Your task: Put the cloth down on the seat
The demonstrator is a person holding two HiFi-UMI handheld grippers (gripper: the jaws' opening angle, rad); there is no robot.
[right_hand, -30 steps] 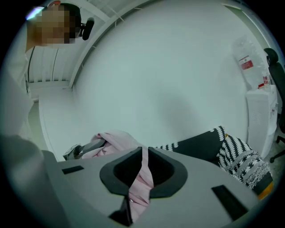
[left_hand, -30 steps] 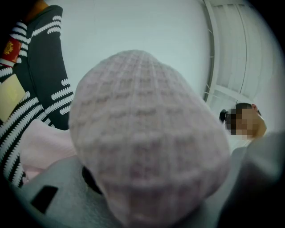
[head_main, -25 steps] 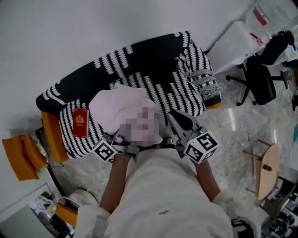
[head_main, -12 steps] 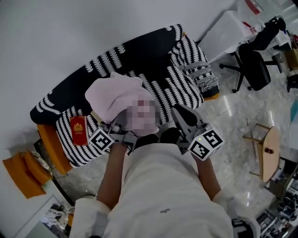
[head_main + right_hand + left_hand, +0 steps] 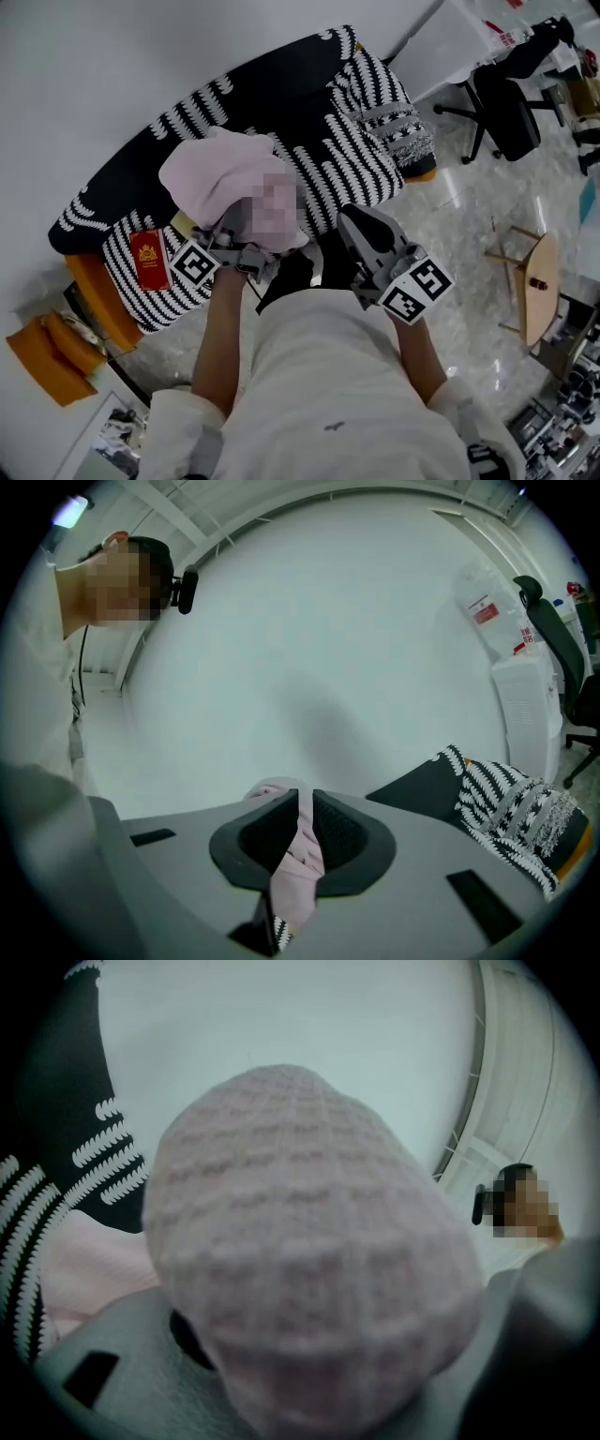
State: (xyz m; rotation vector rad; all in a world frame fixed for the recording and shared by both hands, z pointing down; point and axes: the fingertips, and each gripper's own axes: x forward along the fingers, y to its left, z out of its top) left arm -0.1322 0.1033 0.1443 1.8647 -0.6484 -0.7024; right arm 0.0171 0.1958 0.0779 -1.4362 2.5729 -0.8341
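A pink knitted cloth [image 5: 217, 171] hangs bunched over the seat of a sofa [image 5: 349, 167] covered in a black-and-white throw. My left gripper [image 5: 234, 240] is shut on the bundle. In the left gripper view the cloth [image 5: 309, 1241] bulges between the grey jaws of the left gripper [image 5: 319, 1358] and fills most of the picture. My right gripper [image 5: 354, 221] sits at the sofa's front edge, to the right of the bundle. In the right gripper view a thin fold of the cloth [image 5: 300, 864] is pinched between the pads of the right gripper [image 5: 302, 836].
A red booklet [image 5: 150, 260] lies on the sofa's left arm. A fringed cushion [image 5: 401, 127] sits at the right end. An office chair [image 5: 506, 103] and a small wooden table [image 5: 534, 291] stand on the marble floor to the right. The wall is behind the sofa.
My left gripper has carried the cloth bundle farther over the seat toward the backrest. The right gripper has stayed at the sofa's front edge.
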